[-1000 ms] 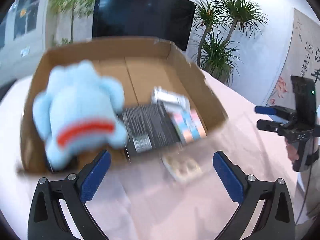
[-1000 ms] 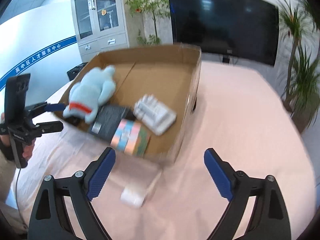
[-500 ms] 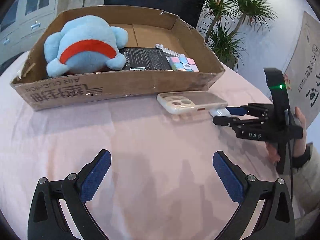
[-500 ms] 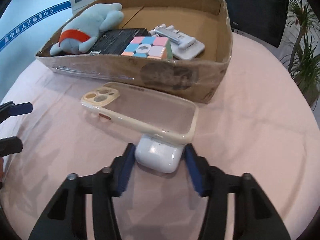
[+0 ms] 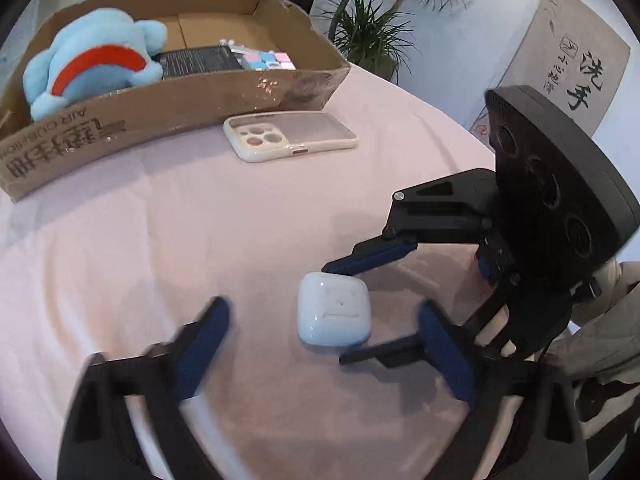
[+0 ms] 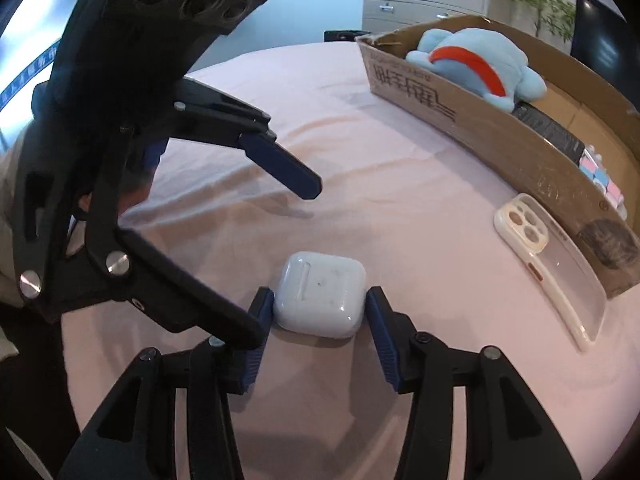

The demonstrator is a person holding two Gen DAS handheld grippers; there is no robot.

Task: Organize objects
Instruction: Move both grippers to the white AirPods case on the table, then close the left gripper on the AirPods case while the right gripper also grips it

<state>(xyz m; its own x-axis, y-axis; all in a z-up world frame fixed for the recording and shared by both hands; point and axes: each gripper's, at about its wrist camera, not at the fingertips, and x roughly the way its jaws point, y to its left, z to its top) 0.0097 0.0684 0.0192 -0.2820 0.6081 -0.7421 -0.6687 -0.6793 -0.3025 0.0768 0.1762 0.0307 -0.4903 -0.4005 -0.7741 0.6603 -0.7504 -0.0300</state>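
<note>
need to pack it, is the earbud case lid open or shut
Shut: the earbud case shows one closed white shell between the right gripper fingers.

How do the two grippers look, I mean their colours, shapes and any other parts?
Both grippers are black frames with silver screws and long blue finger pads. The left gripper and the right gripper each carry a flat black plate with round holes. A beige sleeve shows behind the right one.
</note>
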